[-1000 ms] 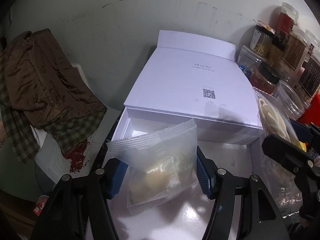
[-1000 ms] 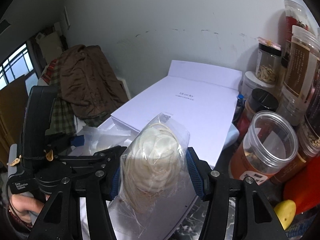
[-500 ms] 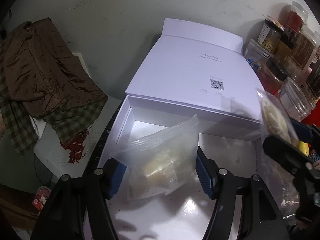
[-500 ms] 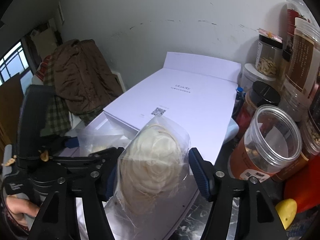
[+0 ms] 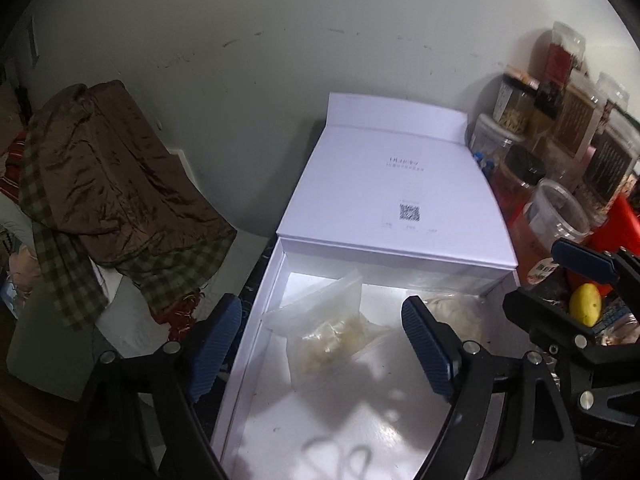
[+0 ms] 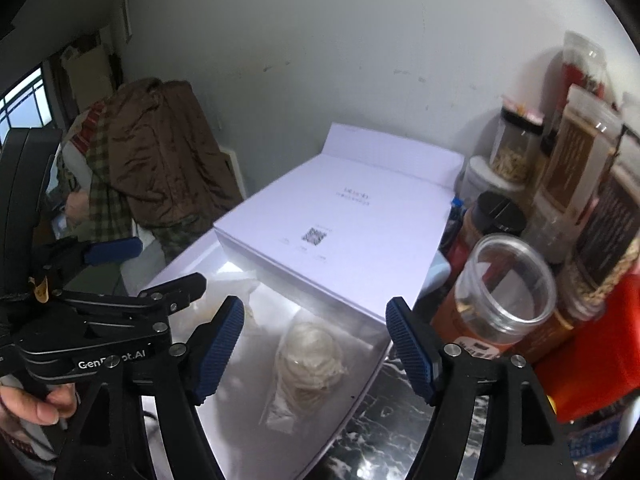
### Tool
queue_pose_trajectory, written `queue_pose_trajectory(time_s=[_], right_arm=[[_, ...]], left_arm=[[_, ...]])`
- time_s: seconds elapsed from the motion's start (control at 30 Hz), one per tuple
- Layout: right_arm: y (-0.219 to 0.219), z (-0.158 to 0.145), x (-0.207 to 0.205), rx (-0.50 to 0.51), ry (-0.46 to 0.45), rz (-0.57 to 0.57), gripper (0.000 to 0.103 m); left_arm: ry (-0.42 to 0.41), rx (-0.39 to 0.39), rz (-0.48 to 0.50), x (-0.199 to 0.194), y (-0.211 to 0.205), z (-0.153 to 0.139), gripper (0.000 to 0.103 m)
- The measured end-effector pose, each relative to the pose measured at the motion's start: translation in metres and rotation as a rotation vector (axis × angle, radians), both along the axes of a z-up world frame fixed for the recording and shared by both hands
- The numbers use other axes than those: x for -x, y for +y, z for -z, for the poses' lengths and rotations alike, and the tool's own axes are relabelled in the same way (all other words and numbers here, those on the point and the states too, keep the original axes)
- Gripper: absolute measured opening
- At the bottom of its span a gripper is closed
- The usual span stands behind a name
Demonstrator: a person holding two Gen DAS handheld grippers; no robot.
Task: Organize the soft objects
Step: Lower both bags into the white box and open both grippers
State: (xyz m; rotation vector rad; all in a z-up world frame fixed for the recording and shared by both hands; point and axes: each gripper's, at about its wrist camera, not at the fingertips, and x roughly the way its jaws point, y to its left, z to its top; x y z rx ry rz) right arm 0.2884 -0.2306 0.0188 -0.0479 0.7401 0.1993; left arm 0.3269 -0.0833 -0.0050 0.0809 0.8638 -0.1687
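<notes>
A clear zip bag of pale lumps (image 5: 328,336) lies in the open white box tray (image 5: 256,344), left of centre. A second clear bag holding a coiled cream-white soft item (image 6: 310,360) lies in the tray to its right, partly seen in the left wrist view (image 5: 452,312). My left gripper (image 5: 322,348) is open and empty above the first bag. My right gripper (image 6: 314,348) is open and empty above the second bag. Each gripper shows in the other's view, the right one (image 5: 580,280) and the left one (image 6: 120,280).
The box's white lid (image 5: 396,196) lies over the tray's far part. Jars of dried food (image 6: 504,296) and a red container (image 6: 600,356) crowd the right. A brown jacket over checked cloth (image 5: 104,192) hangs left. A yellow lemon (image 5: 585,305) sits right. The wall is behind.
Both grippers have opened and let go of their bags, which now lie in the tray. Both grippers have pulled up and back.
</notes>
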Motion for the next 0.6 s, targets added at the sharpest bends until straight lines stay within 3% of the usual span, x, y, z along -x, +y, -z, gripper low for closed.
queue_pose_trajectory(time_s=[0.6], right_arm=[[0.005,-0.09,0.08,0.01,-0.187,0.017,0.076]], left_arm=[[-0.207,0.049,-0.011,0.081,0.021,-0.099,0.083]])
